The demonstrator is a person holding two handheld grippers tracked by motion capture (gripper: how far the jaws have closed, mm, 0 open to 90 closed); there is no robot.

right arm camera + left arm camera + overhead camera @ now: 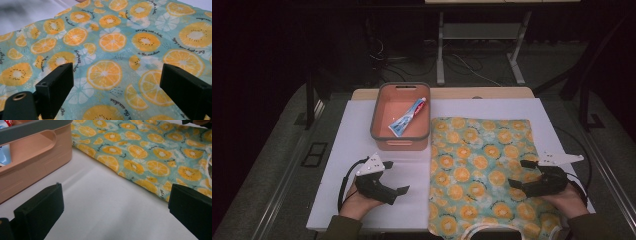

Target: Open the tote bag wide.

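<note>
A teal cloth printed with orange slices (479, 165) lies flat on the right half of the white board (357, 150); it also shows in the left gripper view (150, 152) and under the right gripper (112, 57). A pink bin with a grey rim (401, 117) stands at the back, with a toothpaste tube (408, 118) lying inside. My left gripper (395, 176) is open over bare board, left of the cloth and in front of the bin (30, 162). My right gripper (518, 174) is open just above the cloth's right part, nothing between its jaws.
The board sits on a wooden table (452, 93) with carpet floor around it. A metal stand's legs (442, 60) and cables lie on the floor behind. A white handle or strap (492, 231) rests at the cloth's near edge.
</note>
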